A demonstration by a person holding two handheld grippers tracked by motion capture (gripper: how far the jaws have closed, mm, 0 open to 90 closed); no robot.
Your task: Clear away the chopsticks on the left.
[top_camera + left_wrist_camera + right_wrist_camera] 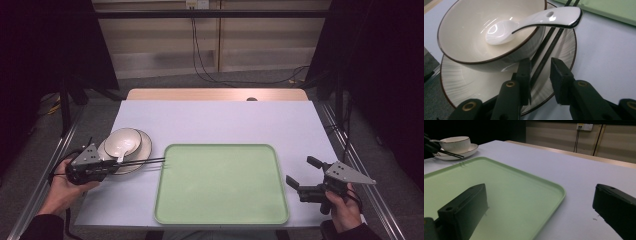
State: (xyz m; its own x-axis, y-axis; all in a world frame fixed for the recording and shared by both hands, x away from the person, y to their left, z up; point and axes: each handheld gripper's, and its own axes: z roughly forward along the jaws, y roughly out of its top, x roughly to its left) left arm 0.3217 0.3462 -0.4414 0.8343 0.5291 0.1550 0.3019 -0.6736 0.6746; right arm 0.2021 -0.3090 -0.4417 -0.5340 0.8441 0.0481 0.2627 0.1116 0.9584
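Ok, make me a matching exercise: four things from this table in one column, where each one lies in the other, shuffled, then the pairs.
Things:
1. spoon
2. bowl
3. chopsticks
4. tray

Places:
A. on the plate
B. across the plate's rim, tips reaching the tray
C. in the bowl, handle over its rim
D. on the table, between the two grippers

Pairs: 1-C, 2-A, 3-B, 4-D
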